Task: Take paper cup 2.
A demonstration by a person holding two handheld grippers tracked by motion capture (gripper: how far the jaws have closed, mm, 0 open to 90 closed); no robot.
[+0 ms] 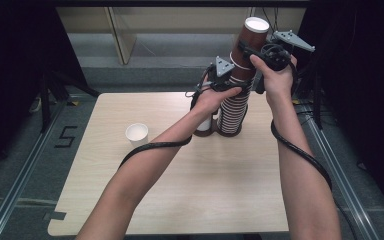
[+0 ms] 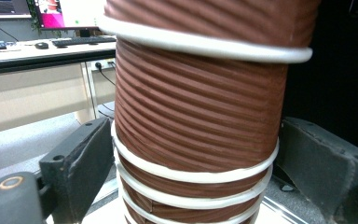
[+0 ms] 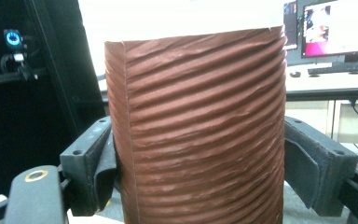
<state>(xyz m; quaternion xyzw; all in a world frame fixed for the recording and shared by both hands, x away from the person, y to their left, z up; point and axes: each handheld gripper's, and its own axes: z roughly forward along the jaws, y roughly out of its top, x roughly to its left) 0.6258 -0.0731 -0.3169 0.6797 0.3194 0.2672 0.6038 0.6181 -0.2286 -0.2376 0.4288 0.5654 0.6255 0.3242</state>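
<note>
A tall stack of brown ribbed paper cups (image 1: 232, 107) with white rims stands at the far middle of the table (image 1: 190, 195). My left gripper (image 1: 228, 84) is shut on the upper part of that stack (image 2: 196, 121), one jaw pressing each side. The top brown cup (image 1: 250, 37), its white inside showing, sits raised above the stack. My right gripper (image 1: 248, 51) is shut on this top cup (image 3: 196, 130), its black pads (image 3: 93, 163) against both ribbed walls.
A single white cup (image 1: 137, 133) stands upright on the left half of the table. Another cup (image 1: 204, 127) stands just left of the stack's base, partly hidden by the left hand. Black cables trail along both forearms. Dark frames flank the table.
</note>
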